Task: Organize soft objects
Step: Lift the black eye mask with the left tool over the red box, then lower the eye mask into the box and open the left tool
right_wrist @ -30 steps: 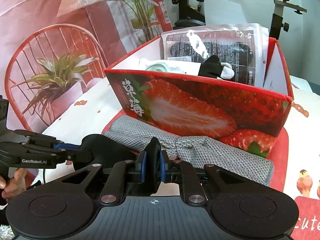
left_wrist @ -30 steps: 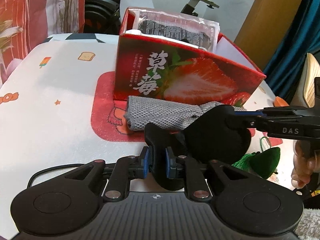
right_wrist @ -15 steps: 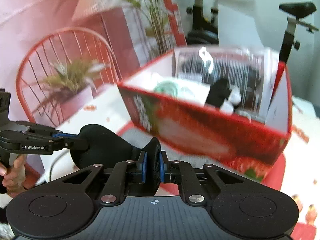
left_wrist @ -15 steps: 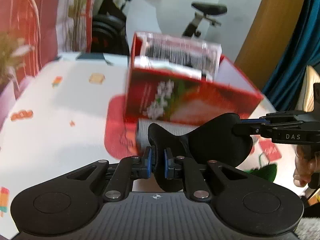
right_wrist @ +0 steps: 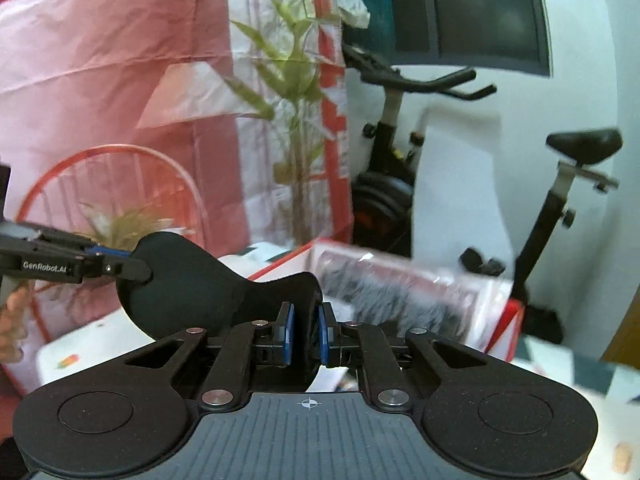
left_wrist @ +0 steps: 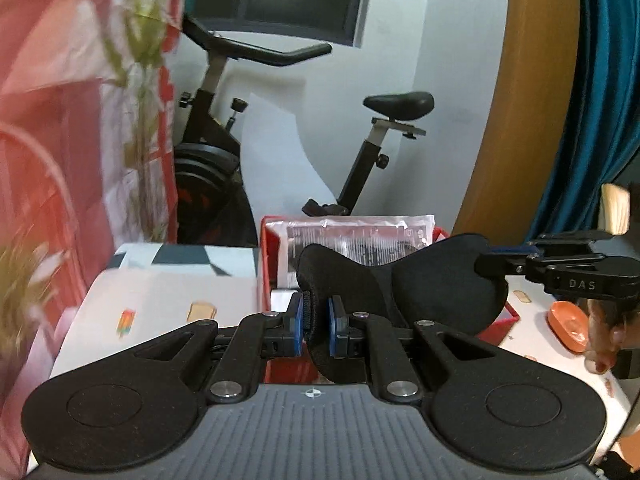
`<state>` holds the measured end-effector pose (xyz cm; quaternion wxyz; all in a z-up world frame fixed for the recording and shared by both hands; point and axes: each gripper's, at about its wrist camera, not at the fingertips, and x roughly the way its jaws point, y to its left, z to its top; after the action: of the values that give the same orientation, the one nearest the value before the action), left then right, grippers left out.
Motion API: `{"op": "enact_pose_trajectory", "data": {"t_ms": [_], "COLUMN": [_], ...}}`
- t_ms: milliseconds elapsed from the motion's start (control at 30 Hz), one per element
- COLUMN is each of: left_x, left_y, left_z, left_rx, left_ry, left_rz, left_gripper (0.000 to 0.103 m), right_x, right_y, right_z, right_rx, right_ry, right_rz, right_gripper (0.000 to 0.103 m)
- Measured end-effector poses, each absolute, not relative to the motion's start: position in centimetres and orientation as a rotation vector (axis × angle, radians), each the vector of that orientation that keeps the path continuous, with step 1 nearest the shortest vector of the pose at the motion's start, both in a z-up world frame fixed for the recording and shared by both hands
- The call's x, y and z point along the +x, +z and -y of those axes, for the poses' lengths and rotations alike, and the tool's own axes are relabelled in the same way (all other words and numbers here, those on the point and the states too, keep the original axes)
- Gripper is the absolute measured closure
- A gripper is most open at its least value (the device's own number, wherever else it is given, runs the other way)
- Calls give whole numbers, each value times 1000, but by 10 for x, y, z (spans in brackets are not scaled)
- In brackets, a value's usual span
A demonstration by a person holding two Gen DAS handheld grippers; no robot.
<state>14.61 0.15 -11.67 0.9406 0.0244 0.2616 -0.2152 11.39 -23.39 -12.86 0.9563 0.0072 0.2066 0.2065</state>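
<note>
My left hand-held gripper and right hand-held gripper are each clamped on one end of the black mask, held up over the red box, not yet in. One packet already stands in the box. Judging by that, partly done; mask left to drop in. Count: one mask, one box, one packet, two grippers. Tabletop mostly hidden.

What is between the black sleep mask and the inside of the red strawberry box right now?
Little that shows. Both grippers, left and right, clamp the black padded sleep mask in the air near the red cardboard box. An upright clear plastic packet fills the box's far side; its floor is hidden.
</note>
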Motion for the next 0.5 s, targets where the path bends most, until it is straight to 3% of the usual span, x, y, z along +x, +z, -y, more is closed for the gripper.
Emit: {"op": "enact_pose_trajectory", "data": {"t_ms": [300, 500], "left_x": [214, 223], "left_y": [-133, -121], "left_z": [58, 63], "left_rx": [212, 202], "left_ry": [-481, -501], "left_rz": [-608, -546], "left_gripper": [90, 90], "right_x": [152, 158], "right_y": [-143, -149], "right_z": [252, 276], "right_rx": [-71, -16], "right_ry": [292, 236], "right_rz": [-426, -402], "right_gripper": [92, 91]}}
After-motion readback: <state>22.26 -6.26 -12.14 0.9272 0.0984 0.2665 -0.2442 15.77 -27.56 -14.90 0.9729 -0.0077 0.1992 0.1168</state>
